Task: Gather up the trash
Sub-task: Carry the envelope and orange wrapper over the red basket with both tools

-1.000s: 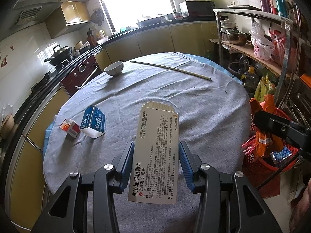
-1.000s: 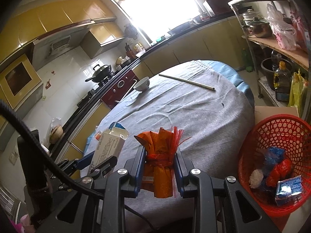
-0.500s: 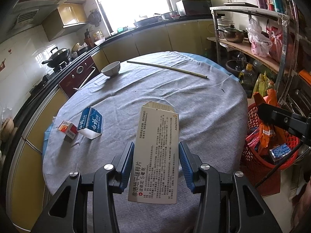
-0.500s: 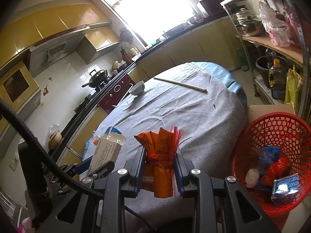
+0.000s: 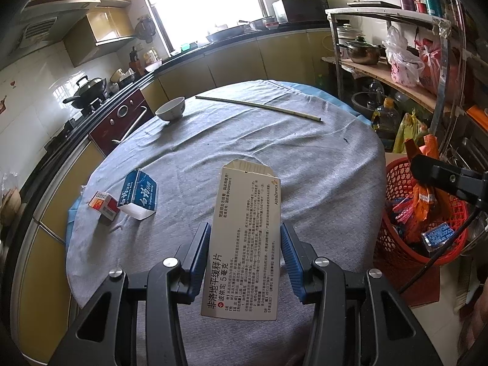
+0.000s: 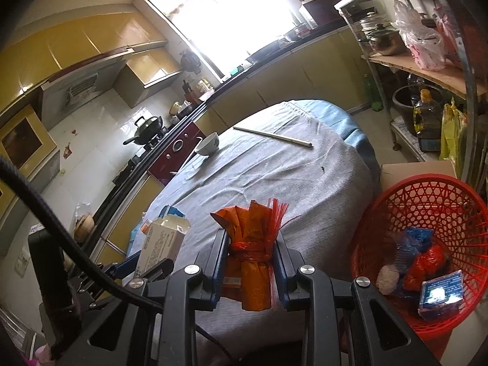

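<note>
My left gripper is shut on a white medicine box with black print, held above the near edge of the round table. My right gripper is shut on a rolled orange wrapper tied with red strips, held beside the table's right edge. A red mesh basket stands on the floor to the right, with blue and red trash inside; it also shows in the left wrist view. A blue-and-white carton and a small red-and-white box lie on the table's left.
A white bowl and a long thin stick lie at the table's far side. A metal shelf rack with pots, bags and bottles stands on the right. Kitchen counters and a stove run along the left and back.
Both grippers have drawn back and lifted slightly from the table with their loads. The right gripper has shifted so that the basket sits lower right in its view.
</note>
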The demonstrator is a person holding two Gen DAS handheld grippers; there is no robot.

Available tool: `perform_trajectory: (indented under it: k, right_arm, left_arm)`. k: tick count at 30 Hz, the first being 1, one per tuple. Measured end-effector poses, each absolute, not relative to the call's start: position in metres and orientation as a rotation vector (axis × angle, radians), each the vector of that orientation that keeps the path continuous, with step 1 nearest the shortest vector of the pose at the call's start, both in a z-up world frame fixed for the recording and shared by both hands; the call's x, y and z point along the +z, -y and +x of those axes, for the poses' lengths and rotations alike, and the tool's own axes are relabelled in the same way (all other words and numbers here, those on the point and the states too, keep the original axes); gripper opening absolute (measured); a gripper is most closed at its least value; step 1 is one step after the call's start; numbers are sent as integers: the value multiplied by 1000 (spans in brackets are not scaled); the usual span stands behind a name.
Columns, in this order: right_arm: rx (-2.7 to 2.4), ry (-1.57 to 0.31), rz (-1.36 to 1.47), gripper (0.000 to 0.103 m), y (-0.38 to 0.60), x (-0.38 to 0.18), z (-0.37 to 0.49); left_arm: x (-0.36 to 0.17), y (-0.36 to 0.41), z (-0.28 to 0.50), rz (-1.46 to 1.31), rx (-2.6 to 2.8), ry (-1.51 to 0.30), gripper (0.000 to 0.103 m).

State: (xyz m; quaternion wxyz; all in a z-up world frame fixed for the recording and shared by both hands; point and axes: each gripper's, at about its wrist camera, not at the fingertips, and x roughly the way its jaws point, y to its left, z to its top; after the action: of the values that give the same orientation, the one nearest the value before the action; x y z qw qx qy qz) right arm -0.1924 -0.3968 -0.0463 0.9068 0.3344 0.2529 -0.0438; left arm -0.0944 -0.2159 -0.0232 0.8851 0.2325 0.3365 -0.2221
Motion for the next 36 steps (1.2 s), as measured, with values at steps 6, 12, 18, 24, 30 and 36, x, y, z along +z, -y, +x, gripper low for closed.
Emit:
perform_trajectory:
  k: [6,12,18,24,30,36]
  right_arm:
    - [-118,-514,698,30,407,-47,-196]
    - [-156,-505,712,30,420,-48,-200]
    - [-177,-499,712,30,427,-47,-201]
    - [-195,-494,717,30,433,-47,-204]
    - [-225,-486,731,30,444,-50,-210]
    - [-259,-472,749,30,457,-52,-219]
  left_arm:
    - [-24,216,-93,484,-465,-704,48]
    - [-27,216,-90,484,-469,-710,48]
    - [-27,218,-88,489,-476,-704,48]
    - [-23,225,-88,499,-491,-690,48]
    - [-18,236,-89,510,-507,-676,48]
    - [-16,248,-92,525,-527,-661,48]
